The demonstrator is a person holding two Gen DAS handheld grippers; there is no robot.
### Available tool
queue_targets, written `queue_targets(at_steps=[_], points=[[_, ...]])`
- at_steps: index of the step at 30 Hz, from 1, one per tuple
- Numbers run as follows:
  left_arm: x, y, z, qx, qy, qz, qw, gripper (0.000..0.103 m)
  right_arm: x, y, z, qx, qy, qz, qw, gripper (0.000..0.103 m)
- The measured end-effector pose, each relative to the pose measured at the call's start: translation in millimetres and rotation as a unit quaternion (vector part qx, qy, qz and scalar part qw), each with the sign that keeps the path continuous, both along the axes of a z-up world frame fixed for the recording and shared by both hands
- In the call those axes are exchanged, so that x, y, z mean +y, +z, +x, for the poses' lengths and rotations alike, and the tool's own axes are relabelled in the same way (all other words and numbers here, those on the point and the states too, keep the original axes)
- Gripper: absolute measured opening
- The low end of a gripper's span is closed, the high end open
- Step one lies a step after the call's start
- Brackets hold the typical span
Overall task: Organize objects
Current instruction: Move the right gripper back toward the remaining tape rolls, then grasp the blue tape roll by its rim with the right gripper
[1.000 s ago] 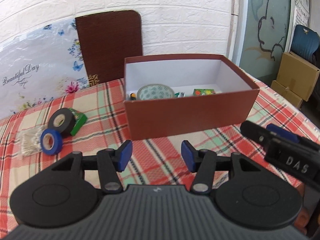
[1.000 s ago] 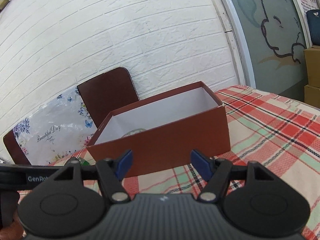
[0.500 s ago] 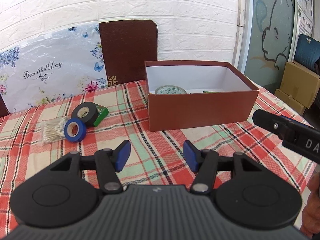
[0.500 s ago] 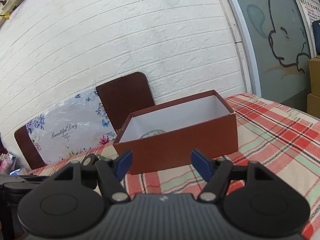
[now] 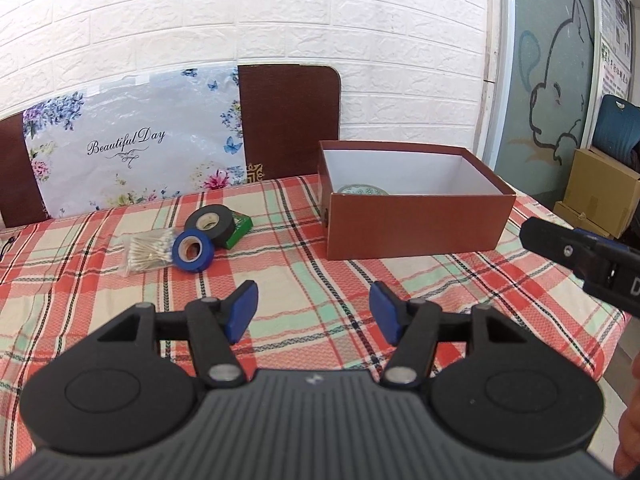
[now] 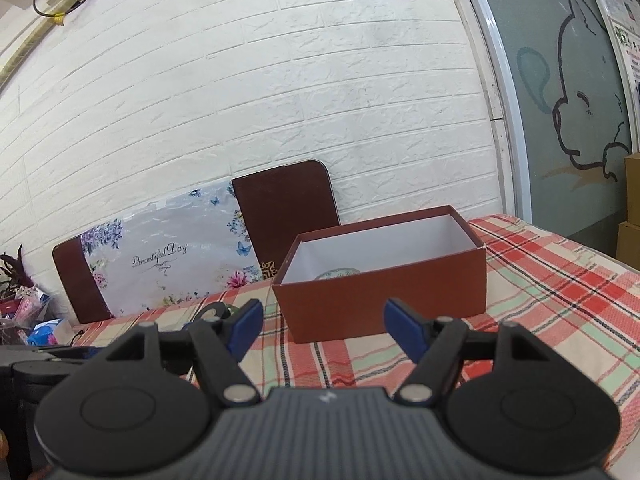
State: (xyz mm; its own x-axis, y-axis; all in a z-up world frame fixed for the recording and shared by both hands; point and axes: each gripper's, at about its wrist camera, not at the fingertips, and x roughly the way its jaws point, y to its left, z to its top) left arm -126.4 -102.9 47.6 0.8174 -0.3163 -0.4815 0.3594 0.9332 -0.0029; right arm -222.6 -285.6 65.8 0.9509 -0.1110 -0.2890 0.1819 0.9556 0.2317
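Observation:
A brown open box point(image 5: 412, 220) stands on the plaid tablecloth point(image 5: 304, 280); a patterned round dish point(image 5: 362, 190) lies inside it. It also shows in the right wrist view point(image 6: 384, 300). To its left lie a black tape roll point(image 5: 210, 221), a blue tape roll point(image 5: 193, 249), a green packet point(image 5: 240, 232) and a bag of cotton swabs point(image 5: 148, 252). My left gripper point(image 5: 313, 314) is open and empty, well short of the box. My right gripper point(image 6: 323, 330) is open and empty, and shows at the right edge of the left wrist view point(image 5: 580, 256).
A brown chair back point(image 5: 290, 120) and a floral plastic sheet point(image 5: 128, 160) stand behind the table against the white brick wall. Cardboard boxes point(image 5: 596, 200) sit on the floor at the right. The table's right edge point(image 5: 600, 320) is near my right gripper.
Both grippers have pulled back and up from the box, so it looks smaller and farther. The tape rolls and swabs have come more fully into the left wrist view. Both stay open.

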Motion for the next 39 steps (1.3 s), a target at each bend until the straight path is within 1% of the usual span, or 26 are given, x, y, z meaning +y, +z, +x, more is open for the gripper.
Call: queue_targets(at_steps=[5,10,11,14,17,18,19,20,22,24,25,26,27,30,32,33,34,35,36,38,39], points=[[3.9,-6.6,11.0,0.010,0.004,-0.004,0.9999,0.064,4.7,-0.1,7.9,0.005,0.005,-0.009,1.000,0.069],[8.9,-19.7,28.6,0.029,0.010,-0.003,0.9995,0.064,3.5,-12.4,28.8,0.033,0.015,-0.009,0.999,0.069],[12.7,-22.4,33.4,0.034,0.013,-0.006,0.9993,0.064,4.7,-15.0,34.2,0.041,0.019,-0.010,0.999,0.069],[37.2,-36.7,50.9,0.046,0.026,-0.030,0.9981,0.070,13.3,-25.2,50.1,0.058,0.046,-0.017,0.997,0.069],[73.9,-55.7,74.3,0.050,0.081,-0.026,0.9951,0.070,30.0,-44.6,70.5,0.084,0.087,-0.034,0.992,0.068],[89.9,-63.0,83.5,0.052,0.108,-0.024,0.9925,0.070,37.0,-52.0,79.0,0.095,0.104,-0.039,0.989,0.063],[109.7,-71.1,92.1,0.053,0.141,-0.025,0.9882,0.070,45.2,-59.0,88.4,0.107,0.121,-0.042,0.986,0.058],[125.6,-78.3,97.0,0.049,0.166,-0.026,0.9846,0.070,53.0,-66.0,99.0,0.119,0.138,-0.044,0.982,0.057],[154.1,-95.2,103.3,0.039,0.212,-0.021,0.9763,0.070,71.4,-77.5,121.6,0.131,0.168,-0.056,0.975,0.056],[173.4,-115.1,107.5,0.041,0.249,-0.013,0.9675,0.070,91.8,-86.7,145.1,0.134,0.195,-0.079,0.968,0.056],[184.1,-119.8,107.0,0.043,0.252,-0.043,0.9657,0.073,102.1,-90.8,158.2,0.133,0.205,-0.095,0.965,0.056],[189.6,-116.6,101.7,0.028,0.247,-0.071,0.9661,0.075,113.0,-94.8,172.3,0.131,0.212,-0.115,0.962,0.055],[191.7,-115.4,99.5,0.021,0.238,-0.083,0.9673,0.078,122.3,-98.6,186.7,0.130,0.217,-0.134,0.958,0.055],[189.7,-116.2,103.4,0.025,0.229,-0.083,0.9696,0.078,148.5,-105.8,231.0,0.125,0.227,-0.157,0.953,0.056],[187.3,-117.1,106.0,0.026,0.221,-0.085,0.9712,0.078,168.1,-110.8,253.9,0.119,0.230,-0.184,0.948,0.061],[187.0,-118.2,106.3,0.025,0.218,-0.086,0.9719,0.078,177.9,-114.6,264.9,0.122,0.230,-0.204,0.944,0.068],[186.7,-118.7,107.6,0.025,0.213,-0.088,0.9727,0.078,185.9,-118.9,274.8,0.126,0.228,-0.219,0.940,0.070],[186.6,-118.6,107.9,0.025,0.210,-0.091,0.9732,0.078,192.7,-123.8,284.2,0.132,0.230,-0.230,0.936,0.070],[186.6,-119.3,108.3,0.026,0.208,-0.093,0.9734,0.078,196.8,-127.0,293.1,0.137,0.233,-0.236,0.934,0.067],[187.1,-120.3,108.8,0.025,0.206,-0.097,0.9733,0.078,199.8,-127.8,302.9,0.133,0.230,-0.231,0.936,0.066],[187.5,-120.9,109.1,0.025,0.206,-0.098,0.9732,0.078,198.8,-127.0,305.8,0.134,0.230,-0.227,0.937,0.061]])
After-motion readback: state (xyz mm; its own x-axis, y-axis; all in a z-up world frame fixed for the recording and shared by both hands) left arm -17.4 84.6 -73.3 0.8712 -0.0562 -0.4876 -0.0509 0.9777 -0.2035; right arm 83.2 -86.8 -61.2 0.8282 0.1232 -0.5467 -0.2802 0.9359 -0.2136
